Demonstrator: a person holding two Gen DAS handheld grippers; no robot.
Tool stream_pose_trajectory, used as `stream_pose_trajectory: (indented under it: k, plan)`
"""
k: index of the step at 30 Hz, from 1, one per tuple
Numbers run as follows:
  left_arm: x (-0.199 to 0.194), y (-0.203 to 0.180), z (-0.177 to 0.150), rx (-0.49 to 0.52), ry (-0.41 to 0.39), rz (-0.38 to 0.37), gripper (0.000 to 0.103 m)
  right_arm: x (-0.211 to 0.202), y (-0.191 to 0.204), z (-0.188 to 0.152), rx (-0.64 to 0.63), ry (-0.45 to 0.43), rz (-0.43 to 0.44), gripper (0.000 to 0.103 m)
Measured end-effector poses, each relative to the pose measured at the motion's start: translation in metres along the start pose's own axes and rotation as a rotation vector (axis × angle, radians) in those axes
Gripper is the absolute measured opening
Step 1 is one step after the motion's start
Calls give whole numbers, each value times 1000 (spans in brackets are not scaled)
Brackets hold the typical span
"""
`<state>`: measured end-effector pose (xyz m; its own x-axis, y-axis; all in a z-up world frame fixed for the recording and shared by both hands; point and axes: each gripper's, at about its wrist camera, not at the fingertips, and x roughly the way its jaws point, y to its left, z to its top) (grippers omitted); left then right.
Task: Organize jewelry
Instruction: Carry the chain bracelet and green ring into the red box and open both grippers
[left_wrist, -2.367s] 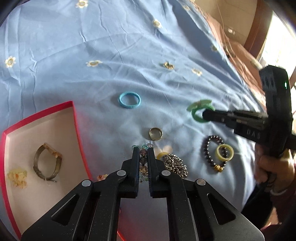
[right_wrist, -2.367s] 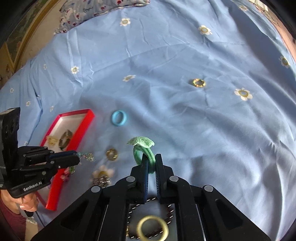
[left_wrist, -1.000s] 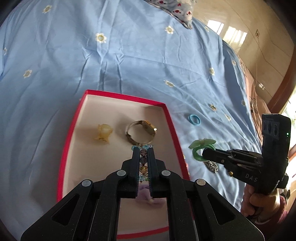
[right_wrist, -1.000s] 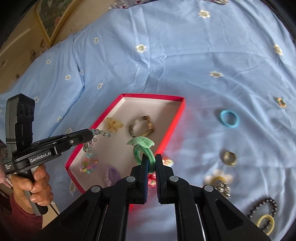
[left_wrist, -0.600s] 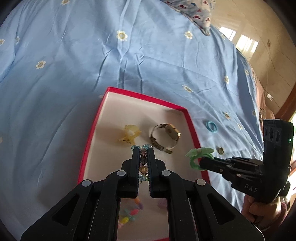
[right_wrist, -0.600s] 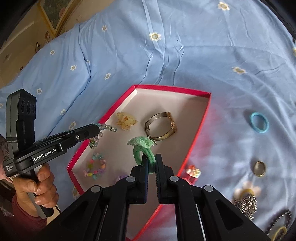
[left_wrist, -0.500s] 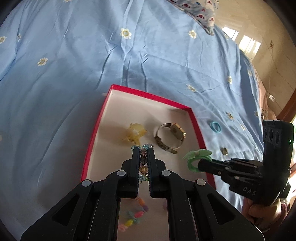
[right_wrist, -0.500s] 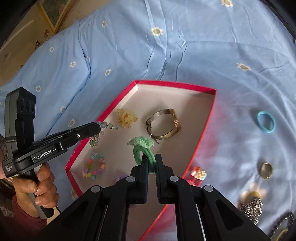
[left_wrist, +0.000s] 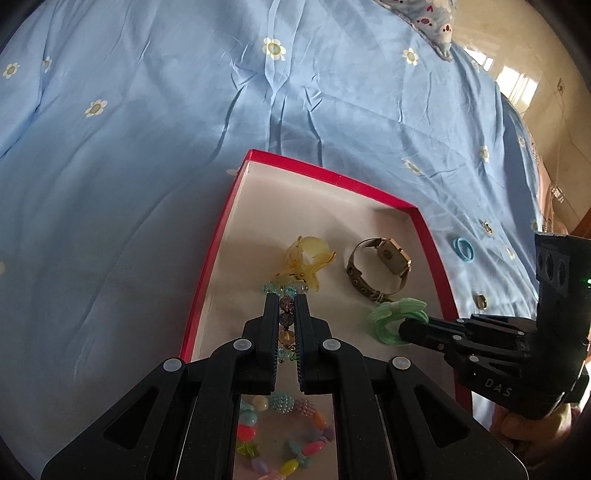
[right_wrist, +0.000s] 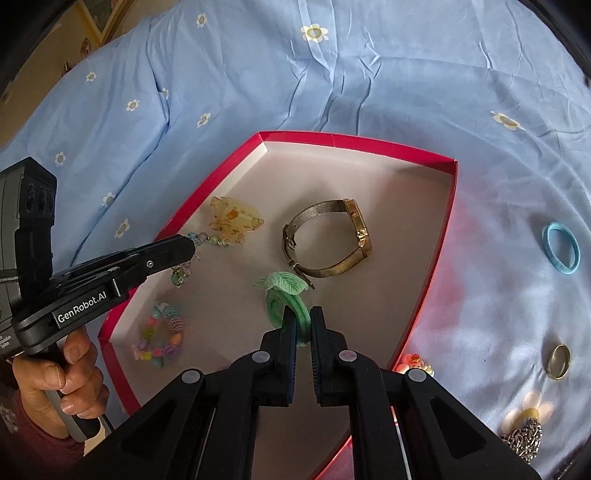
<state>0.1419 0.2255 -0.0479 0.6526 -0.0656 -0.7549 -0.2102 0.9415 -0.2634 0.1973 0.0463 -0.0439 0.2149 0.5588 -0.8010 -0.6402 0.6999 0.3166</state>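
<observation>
A red-rimmed box (left_wrist: 334, 180) (right_wrist: 354, 142) with a pale floor lies on the blue flowered sheet. My left gripper (left_wrist: 285, 301) (right_wrist: 190, 247) is shut on a beaded bracelet (left_wrist: 286, 321) (right_wrist: 205, 239) and hangs over the box's left part, near a yellow hair clip (left_wrist: 308, 260) (right_wrist: 232, 218). My right gripper (right_wrist: 301, 314) (left_wrist: 404, 326) is shut on a green braided ring with a leaf (right_wrist: 286, 299) (left_wrist: 393, 319), above the box floor just below a gold mesh watch (right_wrist: 327, 240) (left_wrist: 380, 269). A colourful bead bracelet (left_wrist: 284, 439) (right_wrist: 160, 338) lies in the box's near end.
On the sheet right of the box lie a light blue ring (right_wrist: 561, 247) (left_wrist: 463, 249), a gold ring (right_wrist: 558, 362) (left_wrist: 480, 301), a silver chain (right_wrist: 524, 443) and a small pink charm (right_wrist: 413, 363). A hand (right_wrist: 61, 384) holds the left gripper's handle.
Both grippers have sunk closer to the box, still shut on their pieces. The right one with the green ring has come in over the box floor from the right.
</observation>
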Motion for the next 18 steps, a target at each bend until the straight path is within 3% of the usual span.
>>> stream_pose_trajectory:
  k: [13,18]
  plan:
    - [9,-1,-3,13,26,23,7,3,3,5,-21,11,-21,12]
    - [11,0,-3,11,38,29,9,3,5,5,-26,14,-12,18]
